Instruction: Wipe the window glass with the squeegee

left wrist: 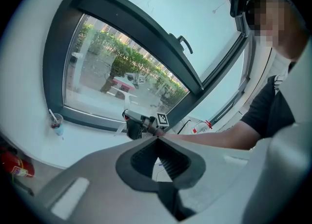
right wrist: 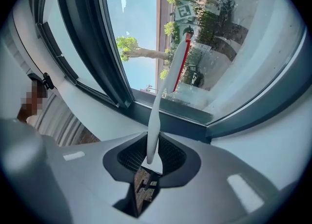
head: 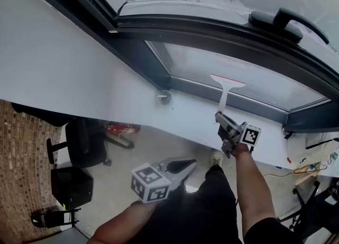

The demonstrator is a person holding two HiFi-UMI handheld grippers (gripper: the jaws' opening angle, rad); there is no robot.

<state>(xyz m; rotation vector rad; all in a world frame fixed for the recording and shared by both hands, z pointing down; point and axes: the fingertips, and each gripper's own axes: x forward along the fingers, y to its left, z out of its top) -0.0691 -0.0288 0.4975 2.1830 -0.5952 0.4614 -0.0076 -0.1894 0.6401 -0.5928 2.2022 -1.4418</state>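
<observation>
Left gripper (head: 184,165): nearest and low, jaws pressed together on nothing, well apart from the window.
Right gripper (head: 220,116): raised above the sill (head: 190,113), jaws pinching only the tail end of the squeegee (head: 226,90) handle.
Blade: red-edged, near the bottom edge of the lower window glass (head: 265,78), seemingly laid against it.
Risk: with so short a hold, pressure on the pane may pivot the handle between the jaws. The blade would then tilt and streak, or knock the dark frame (head: 201,88).

Bare sill (head: 196,116) between small cup (head: 164,97) and squeegee (head: 225,92); window handle (head: 283,23) overhead, proud of the frame (head: 212,31).
</observation>
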